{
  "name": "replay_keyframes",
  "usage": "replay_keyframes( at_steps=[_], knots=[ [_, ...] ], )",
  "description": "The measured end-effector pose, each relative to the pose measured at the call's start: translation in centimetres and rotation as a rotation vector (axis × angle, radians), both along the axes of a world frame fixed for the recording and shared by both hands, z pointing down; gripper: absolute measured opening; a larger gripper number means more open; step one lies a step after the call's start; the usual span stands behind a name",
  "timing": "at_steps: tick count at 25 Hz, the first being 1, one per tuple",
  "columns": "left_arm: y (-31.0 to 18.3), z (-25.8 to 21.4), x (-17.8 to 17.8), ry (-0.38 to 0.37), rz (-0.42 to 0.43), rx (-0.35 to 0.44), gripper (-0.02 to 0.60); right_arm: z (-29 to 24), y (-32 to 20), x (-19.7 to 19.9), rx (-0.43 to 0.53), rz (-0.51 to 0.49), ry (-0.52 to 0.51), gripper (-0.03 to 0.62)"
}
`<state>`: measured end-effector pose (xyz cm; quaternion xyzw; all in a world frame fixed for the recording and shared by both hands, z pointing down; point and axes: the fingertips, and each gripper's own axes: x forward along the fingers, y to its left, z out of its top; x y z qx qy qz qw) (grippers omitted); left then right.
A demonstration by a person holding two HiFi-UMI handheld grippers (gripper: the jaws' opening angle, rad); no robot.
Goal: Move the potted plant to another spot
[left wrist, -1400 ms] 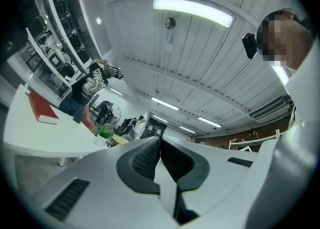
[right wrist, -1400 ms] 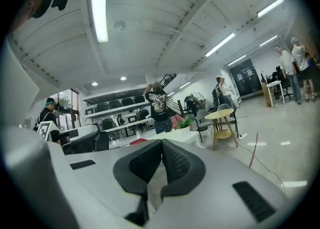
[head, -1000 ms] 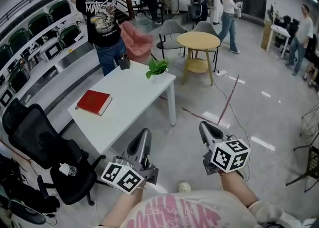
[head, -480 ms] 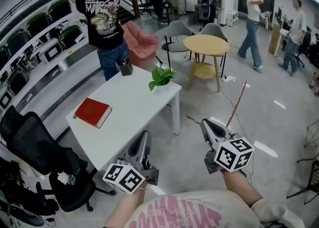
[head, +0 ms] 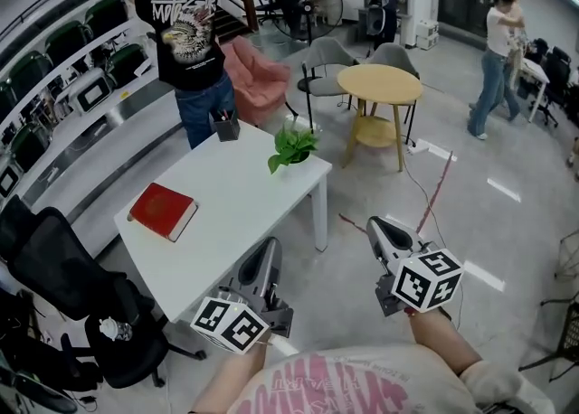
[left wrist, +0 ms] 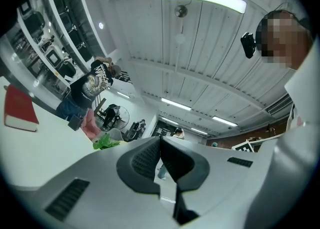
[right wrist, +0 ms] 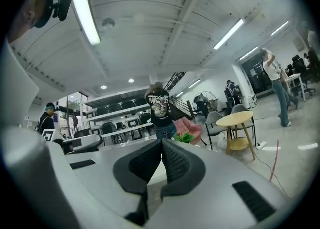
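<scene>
The potted plant is standing on the white worktop, at the worktop's far right corner as seen in the head view. Its green leaves are spreading out over that corner's edge. It is not being touched by anything.

A red book is lying flat near the worktop's left edge, well apart from the plant. A dark pen holder is standing at the worktop's far end, to the left of the plant. A person in a black printed T-shirt is standing just beyond that far end with both arms raised. A round yellow table is seen beyond the worktop's far right corner, and a black office chair is parked off its near left side.

The left hand-held gripper is being held over the floor just off the worktop's near right corner, pointing towards the worktop. Its jaws are pressed together at the tips, and nothing is being gripped between them. The right hand-held gripper is being held further out to the right of the worktop's near end, also over the floor. Its jaws are likewise closed on nothing. Both are being kept well apart from the plant at the worktop's opposite end.
</scene>
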<state>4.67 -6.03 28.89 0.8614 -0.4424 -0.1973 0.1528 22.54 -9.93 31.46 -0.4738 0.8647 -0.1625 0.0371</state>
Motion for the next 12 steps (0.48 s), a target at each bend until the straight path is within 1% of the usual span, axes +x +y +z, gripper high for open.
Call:
replay_keyframes(
  at_steps=[3, 6, 9, 12],
  knots=[
    [-0.9, 1.0, 0.1, -0.021, -0.016, -0.032, 0.025, 1.3, -1.0, 0.4, -0.028, 0.013, 0.039, 0.015],
    [-2.4, 2.4, -0.1, -0.033, -0.028, -0.069, 0.025, 2.4, -2.3, 0.4, -0.029, 0.014, 0.043, 0.015],
    [-4.3, 3.5, -0.3, -0.035, -0.027, -0.081, 0.025, 3.2, -3.9, -0.3, -0.023, -0.023, 0.028, 0.015],
    [-6.2, 4.1, -0.5, -0.031, -0.023, -0.089, 0.025, 3.8, -5.6, -1.0, -0.033, -0.045, 0.021, 0.032]
  ],
)
